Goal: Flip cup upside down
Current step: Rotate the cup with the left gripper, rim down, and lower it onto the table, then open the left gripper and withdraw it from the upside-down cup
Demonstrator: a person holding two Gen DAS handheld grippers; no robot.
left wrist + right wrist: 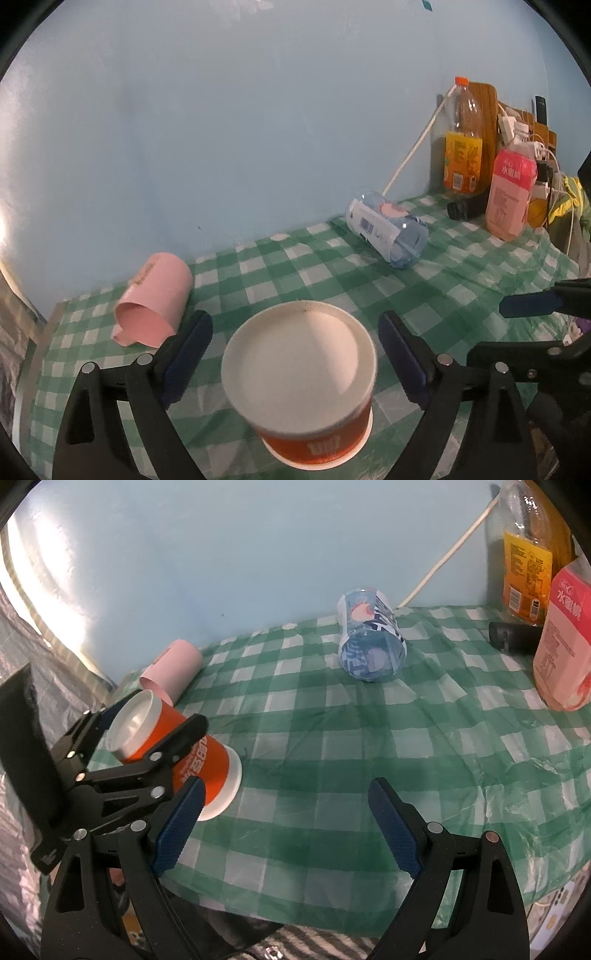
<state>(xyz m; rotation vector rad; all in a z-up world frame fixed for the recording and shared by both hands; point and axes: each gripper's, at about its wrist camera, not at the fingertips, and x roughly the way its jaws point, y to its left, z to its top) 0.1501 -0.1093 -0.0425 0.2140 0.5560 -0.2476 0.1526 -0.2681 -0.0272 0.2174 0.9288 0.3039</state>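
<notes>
An orange paper cup with white rims stands upside down on the green checked tablecloth, its white base facing up. My left gripper is open, its blue-padded jaws on either side of the cup with a gap on each side. In the right wrist view the cup sits at the left with the left gripper around it. My right gripper is open and empty above the table's front edge, to the right of the cup.
A pink cup lies on its side at the back left. A clear blue-labelled cup lies on its side at the back. An orange drink bottle, a pink carton and cables stand at the back right.
</notes>
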